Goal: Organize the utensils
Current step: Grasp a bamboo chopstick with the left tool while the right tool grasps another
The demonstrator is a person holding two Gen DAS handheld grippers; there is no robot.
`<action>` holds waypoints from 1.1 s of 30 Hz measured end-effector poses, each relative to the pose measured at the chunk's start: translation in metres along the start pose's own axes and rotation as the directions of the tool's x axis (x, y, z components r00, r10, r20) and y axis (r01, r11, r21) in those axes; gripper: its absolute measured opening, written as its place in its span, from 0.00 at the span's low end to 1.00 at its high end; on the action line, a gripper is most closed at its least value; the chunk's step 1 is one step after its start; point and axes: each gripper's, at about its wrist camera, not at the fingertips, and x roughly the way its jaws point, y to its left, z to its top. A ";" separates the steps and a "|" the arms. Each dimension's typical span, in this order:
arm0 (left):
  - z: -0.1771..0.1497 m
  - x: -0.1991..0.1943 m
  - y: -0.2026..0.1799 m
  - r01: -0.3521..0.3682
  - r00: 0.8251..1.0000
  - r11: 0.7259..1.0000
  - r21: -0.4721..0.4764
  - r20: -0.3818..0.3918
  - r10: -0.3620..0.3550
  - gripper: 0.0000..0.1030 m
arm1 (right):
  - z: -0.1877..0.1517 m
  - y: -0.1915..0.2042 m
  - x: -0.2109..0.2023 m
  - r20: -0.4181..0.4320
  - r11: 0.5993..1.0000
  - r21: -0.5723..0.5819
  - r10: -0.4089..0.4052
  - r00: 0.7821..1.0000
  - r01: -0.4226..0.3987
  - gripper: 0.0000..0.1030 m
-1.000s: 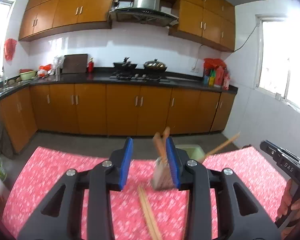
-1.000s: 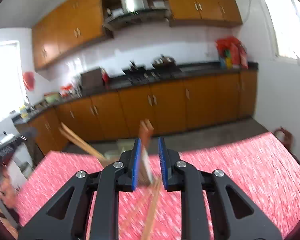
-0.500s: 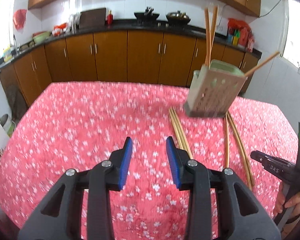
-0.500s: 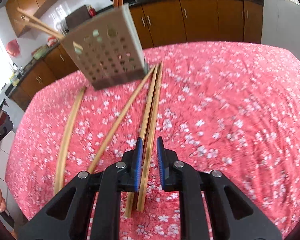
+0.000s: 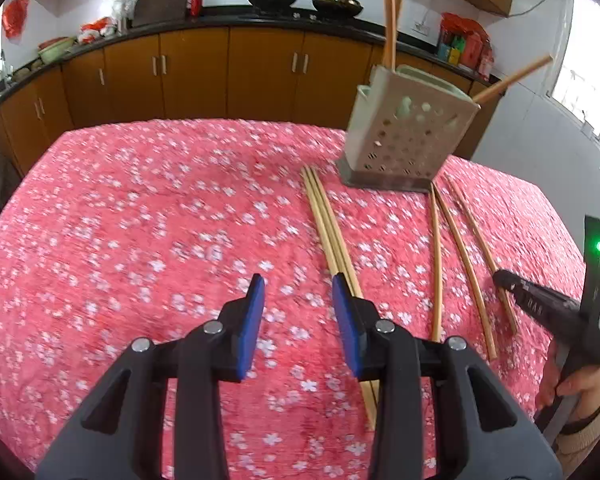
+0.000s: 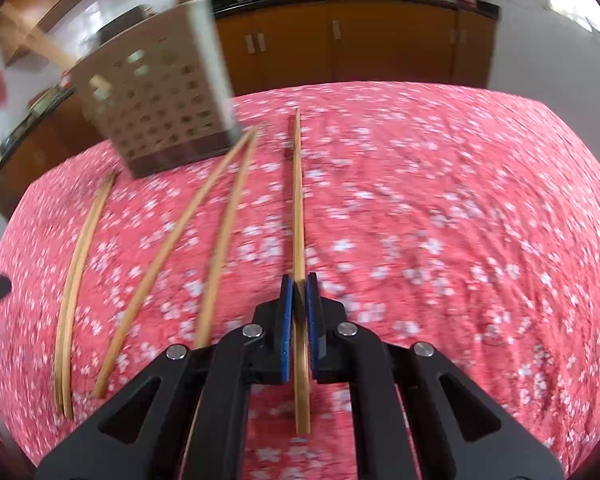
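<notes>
A perforated beige utensil holder [image 5: 408, 136] stands at the far side of the table with a few chopsticks sticking up from it; it also shows in the right wrist view [image 6: 156, 100]. Several wooden chopsticks lie on the red floral cloth in front of it. My left gripper [image 5: 298, 292] is open and empty, just left of a bundle of chopsticks [image 5: 332, 236]. My right gripper [image 6: 299, 286] is shut on one chopstick [image 6: 298, 200] lying straight ahead; its dark body shows at the right edge of the left wrist view [image 5: 548, 308]. Other loose chopsticks [image 6: 220, 232] lie to its left.
The red floral tablecloth [image 5: 140, 220] covers the whole table. Brown kitchen cabinets [image 5: 228, 72] and a black counter with pots run behind it. A bright window [image 5: 592, 76] is at the right.
Both grippers have tipped down from facing the kitchen to facing the table. The right gripper has moved right to a single chopstick and narrowed its jaws onto it.
</notes>
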 end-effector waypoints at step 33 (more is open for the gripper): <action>0.002 0.063 0.018 -0.110 0.991 0.994 -0.006 -0.081 0.109 0.08 | -0.003 -0.014 -0.003 0.037 0.999 -0.033 -0.031 0.999 0.032 0.07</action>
